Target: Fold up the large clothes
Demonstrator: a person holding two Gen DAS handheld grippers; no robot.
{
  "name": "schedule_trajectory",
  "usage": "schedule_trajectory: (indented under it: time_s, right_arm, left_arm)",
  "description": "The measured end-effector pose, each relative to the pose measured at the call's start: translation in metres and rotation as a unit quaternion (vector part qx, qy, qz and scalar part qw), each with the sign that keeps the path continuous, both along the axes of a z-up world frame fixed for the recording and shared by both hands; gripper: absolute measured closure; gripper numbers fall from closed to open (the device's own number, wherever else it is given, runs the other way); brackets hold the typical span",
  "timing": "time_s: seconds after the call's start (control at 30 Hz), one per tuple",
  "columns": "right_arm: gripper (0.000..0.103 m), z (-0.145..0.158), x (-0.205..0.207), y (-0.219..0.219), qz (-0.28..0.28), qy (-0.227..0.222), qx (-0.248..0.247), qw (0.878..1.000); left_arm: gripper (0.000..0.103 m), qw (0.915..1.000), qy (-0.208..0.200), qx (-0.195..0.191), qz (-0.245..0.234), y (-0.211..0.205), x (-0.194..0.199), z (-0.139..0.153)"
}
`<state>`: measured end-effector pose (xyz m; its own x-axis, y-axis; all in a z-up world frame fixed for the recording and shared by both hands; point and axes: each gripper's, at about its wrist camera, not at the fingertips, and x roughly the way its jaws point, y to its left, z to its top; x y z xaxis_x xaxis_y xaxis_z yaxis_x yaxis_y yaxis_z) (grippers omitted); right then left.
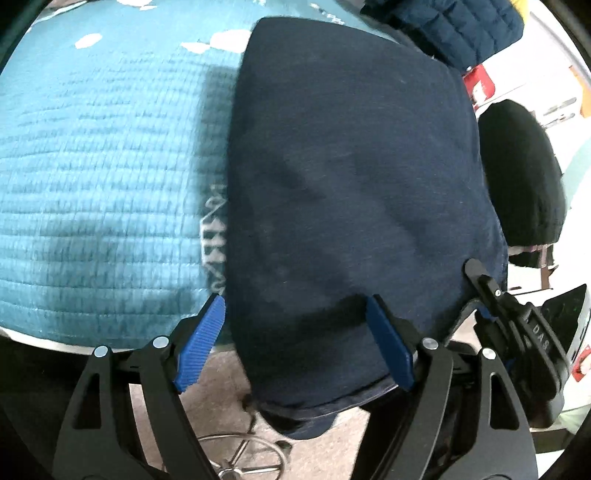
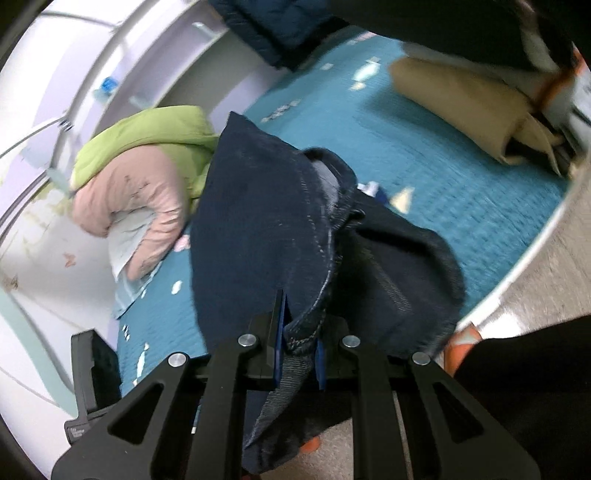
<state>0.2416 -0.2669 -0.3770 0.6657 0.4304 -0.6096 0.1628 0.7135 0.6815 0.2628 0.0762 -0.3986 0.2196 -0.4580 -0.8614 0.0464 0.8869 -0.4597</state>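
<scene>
- Over the teal quilted bed (image 1: 92,184), near its edge: dark navy garment (image 1: 351,184) hangs and drapes down past the bed edge toward the floor.
- Left gripper (image 1: 295,343): jaws wide apart, blue pads (image 1: 201,343) either side of the garment's lower part; the pad on the bed side sits just off the cloth's edge, the other lies against or just in front of the fabric. No pinch visible.
- Right gripper (image 2: 299,350): jaws narrow, clamped on a stitched hem of the dark navy garment (image 2: 266,229); denim-like fabric bunches between the pads and hangs below them.
- From the right wrist view the garment spreads out ahead of the jaws over the bed (image 2: 461,192), part folded over itself.
- Far side of the bed from the garment: green and pink padded jacket (image 2: 144,173) by the white wall.
- Tan folded cloth (image 2: 461,107) lies on the bed, well apart from the garment.
- Navy quilted jacket (image 1: 461,26) at the bed's far end.
- Beige floor (image 1: 221,398) below the bed edge; metal ring base (image 1: 240,458) on it.
</scene>
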Motion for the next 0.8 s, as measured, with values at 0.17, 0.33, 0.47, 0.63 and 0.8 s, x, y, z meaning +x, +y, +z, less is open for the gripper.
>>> schedule_trajectory:
  time_s: [0.17, 0.33, 0.47, 0.63, 0.8]
  right_arm:
    - [0.089, -0.030, 0.001, -0.016, -0.020, 0.050, 0.022, 0.998]
    - [0.081, -0.045, 0.004, -0.019, -0.019, 0.086, -0.005, 0.996]
    - [0.073, -0.037, -0.004, -0.031, -0.046, 0.110, -0.029, 0.992]
    - [0.073, 0.008, -0.013, -0.046, -0.034, 0.069, -0.084, 0.993]
    - [0.079, 0.034, -0.003, -0.027, 0.022, 0.023, -0.131, 0.991]
  left_arm:
    - [0.024, 0.9998, 0.016, 0.015, 0.000, 0.006, -0.009, -0.015]
    - [0.023, 0.9987, 0.021, 0.045, -0.009, 0.002, -0.014, -0.023]
    - [0.023, 0.9970, 0.001, 0.072, -0.029, -0.014, -0.021, -0.014]
    - [0.023, 0.9950, -0.031, 0.081, -0.050, -0.029, -0.016, 0.014]
    - [0.023, 0.9865, -0.091, 0.104, -0.088, -0.050, 0.001, 0.052]
